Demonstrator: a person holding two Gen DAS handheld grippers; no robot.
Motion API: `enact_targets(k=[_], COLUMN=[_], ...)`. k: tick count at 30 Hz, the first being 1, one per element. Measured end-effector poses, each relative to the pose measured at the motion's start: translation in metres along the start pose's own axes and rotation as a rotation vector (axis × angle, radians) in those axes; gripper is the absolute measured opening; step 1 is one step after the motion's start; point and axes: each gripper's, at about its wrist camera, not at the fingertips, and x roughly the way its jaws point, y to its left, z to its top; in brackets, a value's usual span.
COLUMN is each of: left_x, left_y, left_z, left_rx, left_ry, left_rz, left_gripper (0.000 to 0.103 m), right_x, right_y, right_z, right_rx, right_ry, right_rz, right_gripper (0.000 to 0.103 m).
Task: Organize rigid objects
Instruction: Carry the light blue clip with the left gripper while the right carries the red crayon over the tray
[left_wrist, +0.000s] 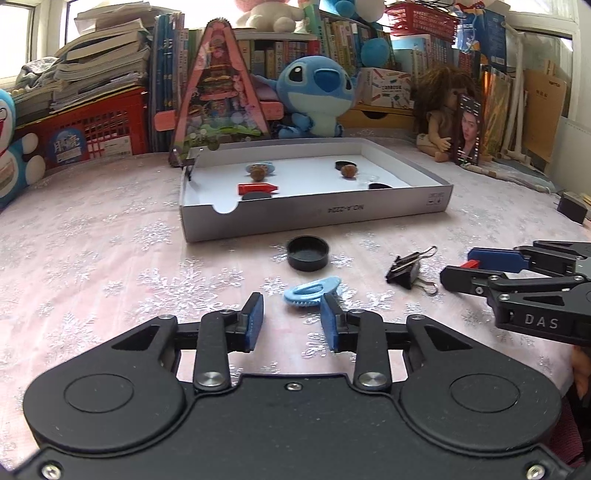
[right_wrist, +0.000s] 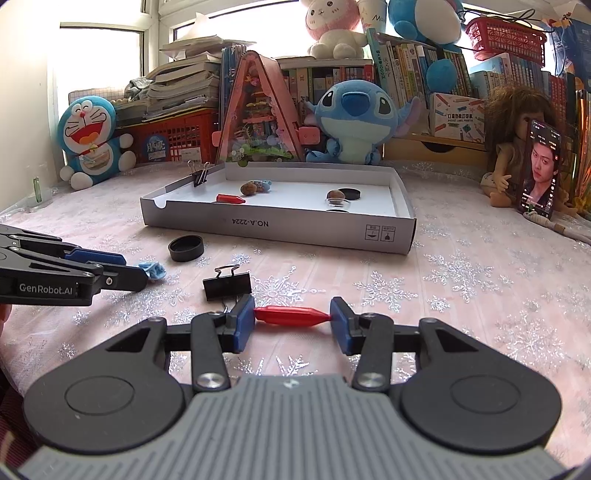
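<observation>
The red crayon-shaped piece (right_wrist: 291, 315) is clamped end to end between the blue pads of the right tongs (right_wrist: 292, 320), its long axis running straight across the jaws, well in front of the shallow white box (right_wrist: 280, 230) it seems bound for. A twin red piece (right_wrist: 231, 199) already lies inside that box, toward its left end, so the right hand probably needs only to carry forward over the near wall and let go.

The left tongs (left_wrist: 291, 319) stand partly open with nothing between the pads. The light blue clip (left_wrist: 312, 291) lies just ahead of them, nearer their right-hand pad, its long axis slanting across the jaws. It is plainly closer to the left hand than to the right. Between the clip and the box sits a black round cap (left_wrist: 308, 253), and to the clip's right lies a black binder clip (left_wrist: 404, 271), all on the snowflake-patterned bench (left_wrist: 92, 266).

The box front reads "NO.A-2224", upside down. The left tool carries "GenRobot.AI", the right tool "DAS".
</observation>
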Motion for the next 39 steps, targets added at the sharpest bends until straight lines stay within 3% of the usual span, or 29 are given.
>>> enact_targets(k=[5,9,10,13,17,20,21,22,23,24,25,26,39], left_x=[0.002,-0.002,-0.002,0.005,0.015,0.016,0.016,0.016,0.016,0.016,0.015,0.014,0.003], left_y=[0.006,0.002,0.0,-0.008,-0.012,-0.01,-0.01,-0.01,-0.01,-0.011,-0.011,-0.012,-0.007], left_z=[0.003,0.004,0.005,0.006,0.005,0.004,0.004,0.003,0.003,0.003,0.003,0.003,0.025], left_rx=[-0.032,-0.049,-0.041,-0.01,-0.017,-0.022,-0.019,-0.014,-0.005,0.0,0.0,-0.001,-0.054], left_ry=[-0.002,-0.045,-0.052,-0.05,-0.02,-0.021,-0.022,-0.026,-0.027,-0.027,-0.026,-0.026,-0.055], left_rz=[0.014,-0.042,-0.045,-0.026,-0.014,-0.028,-0.027,-0.024,-0.021,-0.019,-0.02,-0.021,-0.019], left_gripper=[0.036,0.06,0.063,0.064,0.064,0.057,0.05,0.037,0.036,0.036,0.036,0.036,0.036], right_x=[0.0,0.0,0.0,-0.002,-0.003,-0.002,-0.001,0.0,0.0,0.0,0.0,0.0,0.0], right_y=[0.0,0.0,0.0,-0.001,-0.001,0.0,0.0,0.001,0.001,0.001,0.001,0.001,-0.01], right_z=[0.0,0.0,0.0,0.001,0.001,0.001,0.001,0.001,0.001,0.001,0.001,0.0,0.021], right_rx=[0.001,0.0,0.001,0.009,0.01,0.005,0.003,-0.001,-0.005,-0.006,-0.002,0.005,0.041], right_ry=[0.0,-0.001,-0.002,-0.009,-0.007,0.007,0.012,0.018,0.024,0.028,0.033,0.033,0.013], right_rz=[-0.001,-0.004,-0.008,-0.015,-0.032,-0.045,-0.046,-0.046,-0.045,-0.043,-0.039,-0.037,-0.05], right_gripper=[0.052,0.052,0.062,0.07,0.074,0.075,0.075,0.075,0.075,0.068,0.054,0.05,0.049])
